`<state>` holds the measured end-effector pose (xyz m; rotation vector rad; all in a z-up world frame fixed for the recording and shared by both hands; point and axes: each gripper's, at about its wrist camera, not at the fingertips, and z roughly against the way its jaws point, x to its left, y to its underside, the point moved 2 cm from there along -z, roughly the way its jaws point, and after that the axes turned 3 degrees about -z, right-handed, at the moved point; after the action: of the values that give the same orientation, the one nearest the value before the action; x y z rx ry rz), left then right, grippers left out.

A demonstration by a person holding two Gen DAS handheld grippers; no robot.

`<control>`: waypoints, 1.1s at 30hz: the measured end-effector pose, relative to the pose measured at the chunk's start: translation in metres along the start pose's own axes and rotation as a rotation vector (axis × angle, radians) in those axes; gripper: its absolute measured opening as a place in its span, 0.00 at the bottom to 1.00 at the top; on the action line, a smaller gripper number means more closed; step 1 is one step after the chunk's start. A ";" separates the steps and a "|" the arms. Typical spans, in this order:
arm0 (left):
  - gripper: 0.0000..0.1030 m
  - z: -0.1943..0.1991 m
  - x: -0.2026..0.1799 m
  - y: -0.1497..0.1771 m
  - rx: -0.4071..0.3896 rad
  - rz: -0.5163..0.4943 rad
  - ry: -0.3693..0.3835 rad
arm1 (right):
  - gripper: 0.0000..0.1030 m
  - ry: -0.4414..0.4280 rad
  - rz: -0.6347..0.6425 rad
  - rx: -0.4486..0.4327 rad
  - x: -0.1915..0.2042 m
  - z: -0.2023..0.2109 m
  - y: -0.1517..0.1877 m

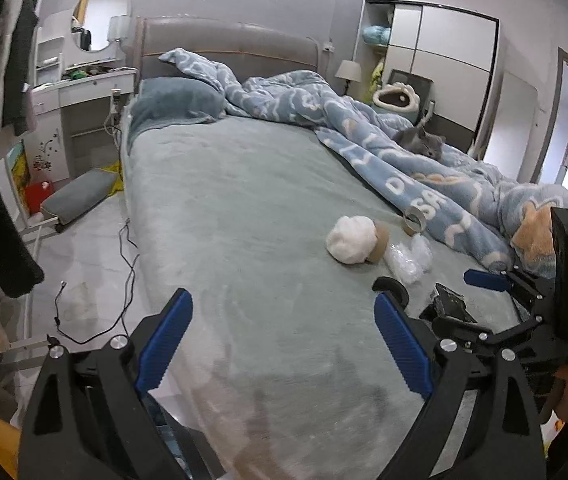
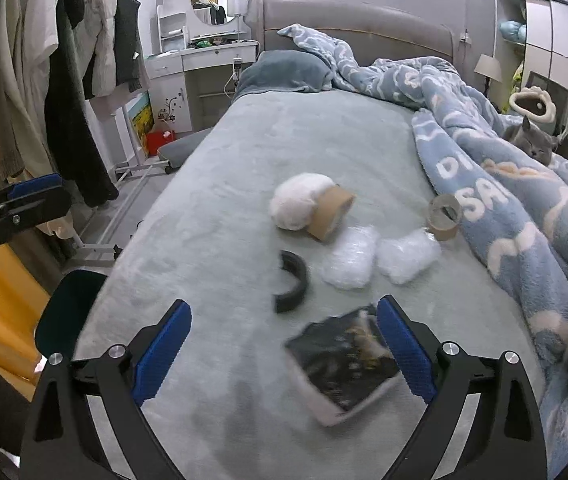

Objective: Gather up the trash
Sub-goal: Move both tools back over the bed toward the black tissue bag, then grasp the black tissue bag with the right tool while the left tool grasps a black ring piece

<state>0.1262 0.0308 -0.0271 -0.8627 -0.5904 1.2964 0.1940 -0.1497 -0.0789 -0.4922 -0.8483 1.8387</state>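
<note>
Lying just ahead of the right tool (image 2: 284, 344) on the bed (image 2: 267, 144), the dark flat packet (image 2: 344, 364) sits toward its right finger, long axis slanting across the gap, nothing gripped, jaws spread wide; the left tool (image 1: 284, 344), equally open and empty, stands well apart to the side, so the right is nearer.

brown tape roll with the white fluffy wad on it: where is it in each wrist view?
Left wrist: brown tape roll right of centre, mid-height, wad on its left side.
Right wrist: brown tape roll centre, just above mid-height.
Shared landmark: the smaller tape ring to its right, at the blue blanket's edge.
</note>
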 end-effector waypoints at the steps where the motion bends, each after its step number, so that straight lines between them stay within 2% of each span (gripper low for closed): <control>1: 0.91 -0.003 -0.002 0.000 0.004 -0.004 0.006 | 0.92 -0.006 -0.006 0.002 -0.006 -0.001 0.001; 7: 0.91 -0.024 -0.016 0.001 0.037 -0.012 0.034 | 0.92 -0.044 -0.021 0.034 -0.032 -0.010 0.011; 14: 0.91 -0.049 -0.035 0.002 0.070 -0.047 0.056 | 0.92 -0.149 -0.071 0.079 -0.059 -0.028 0.020; 19: 0.91 -0.064 -0.048 0.003 0.094 -0.071 0.076 | 0.92 -0.204 -0.067 0.118 -0.062 -0.036 0.023; 20: 0.91 -0.067 -0.051 0.004 0.095 -0.075 0.080 | 0.90 -0.202 -0.061 0.127 -0.062 -0.037 0.024; 21: 0.91 -0.069 -0.053 0.004 0.096 -0.077 0.085 | 0.78 -0.202 -0.060 0.135 -0.063 -0.038 0.024; 22: 0.91 -0.070 -0.055 0.004 0.096 -0.079 0.091 | 0.76 -0.209 -0.065 0.139 -0.065 -0.039 0.024; 27: 0.91 -0.079 -0.069 0.005 0.099 -0.103 0.129 | 0.74 -0.246 -0.112 0.088 -0.079 -0.027 0.019; 33: 0.91 -0.087 -0.093 0.008 0.104 -0.153 0.205 | 0.74 -0.219 -0.151 0.040 -0.096 -0.016 0.017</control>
<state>0.1724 -0.0786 -0.0747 -0.8361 -0.4148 1.0750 0.2332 -0.2360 -0.1067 -0.1967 -0.9664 1.7868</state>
